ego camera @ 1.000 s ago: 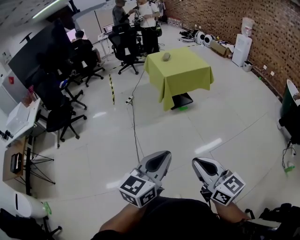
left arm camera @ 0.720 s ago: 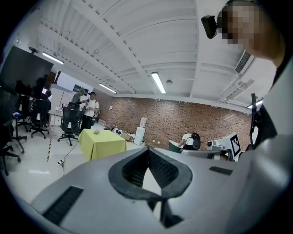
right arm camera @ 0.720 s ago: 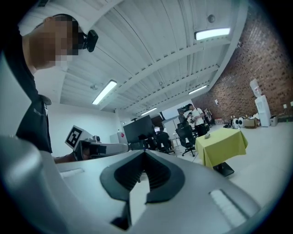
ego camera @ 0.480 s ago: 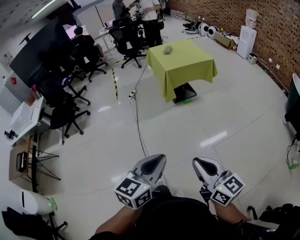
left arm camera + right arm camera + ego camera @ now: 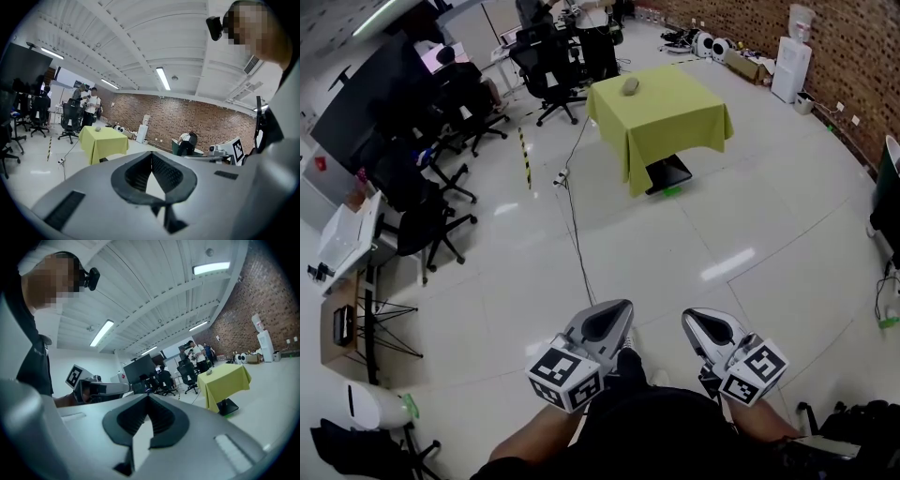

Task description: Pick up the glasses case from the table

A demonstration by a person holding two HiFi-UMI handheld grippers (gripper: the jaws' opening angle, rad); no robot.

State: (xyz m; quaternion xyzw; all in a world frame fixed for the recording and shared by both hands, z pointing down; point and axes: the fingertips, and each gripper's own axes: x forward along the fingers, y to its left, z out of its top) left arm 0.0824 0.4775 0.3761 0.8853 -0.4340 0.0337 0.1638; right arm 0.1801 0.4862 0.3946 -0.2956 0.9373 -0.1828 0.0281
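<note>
Grey left tool (image 5: 617,311) and right tool (image 5: 694,321) bear black-and-white marker cubes (image 5: 565,378) (clothing (image 5: 656,433) black).

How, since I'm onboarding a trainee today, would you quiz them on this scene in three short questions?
1. True or false: the case lies on the table.
2. The left gripper is: A open; B shut and empty; C shut on the case.
3. Fill in: the cloth over the table is ____ in colour.
Key: 1 true; 2 B; 3 yellow-green.
</note>
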